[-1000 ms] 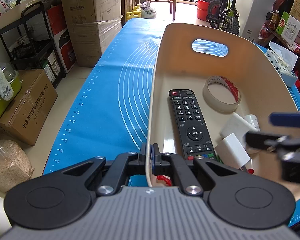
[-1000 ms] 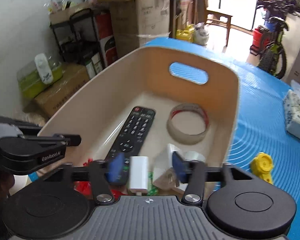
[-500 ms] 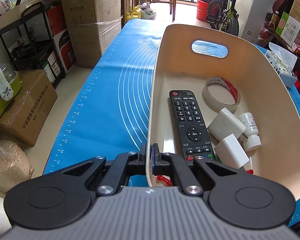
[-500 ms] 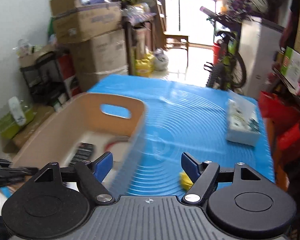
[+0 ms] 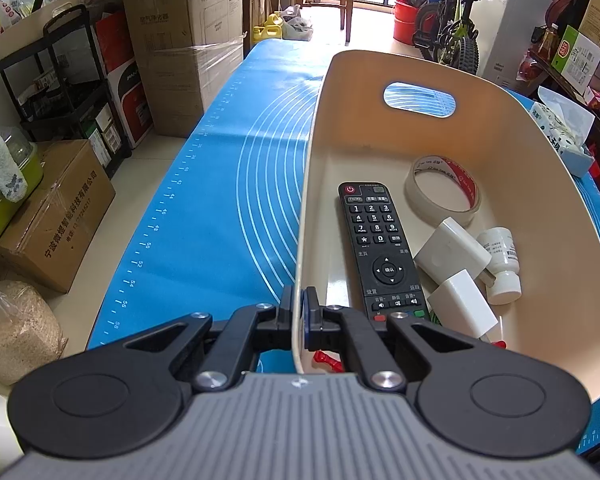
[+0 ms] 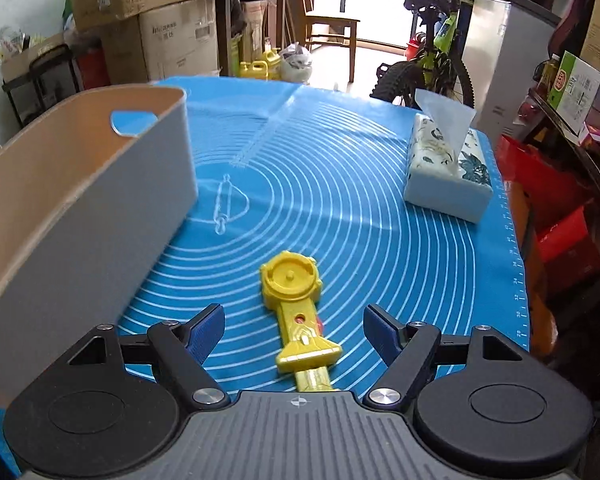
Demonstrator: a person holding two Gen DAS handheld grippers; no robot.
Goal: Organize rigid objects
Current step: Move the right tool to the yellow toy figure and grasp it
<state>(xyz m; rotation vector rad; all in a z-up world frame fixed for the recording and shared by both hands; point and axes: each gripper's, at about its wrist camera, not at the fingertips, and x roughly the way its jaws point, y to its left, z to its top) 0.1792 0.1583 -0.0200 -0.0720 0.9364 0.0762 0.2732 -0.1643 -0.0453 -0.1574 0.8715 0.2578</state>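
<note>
In the left wrist view, the left gripper (image 5: 299, 312) has its jaws pinching the near rim of the cream, oval plastic basket (image 5: 540, 168), one finger outside the wall and one inside. The basket stands on the blue silicone mat with white concentric rings (image 5: 228, 200) that covers the surface. Inside the basket lie a black remote control (image 5: 380, 248) along the left wall, a roll of clear tape with a red-printed core (image 5: 444, 192) beyond it, a white plug-in charger block (image 5: 452, 252), a second white adapter (image 5: 464, 308) nearer the camera, and a small white bottle (image 5: 500, 264) lying beside them. Small red pieces (image 5: 327, 360) show at the basket's near end.

In the right wrist view, the right gripper (image 6: 296, 330) hangs low over the mat (image 6: 360, 208) with its jaws spread wide and holding nothing. Between them on the mat lies a yellow plastic toy with a round head and a long handle (image 6: 294, 304), touching neither finger. The basket (image 6: 100, 208) stands to the left, just beside the left finger. A floral tissue box (image 6: 448, 172) sits well apart, towards the far right of the mat.
</note>
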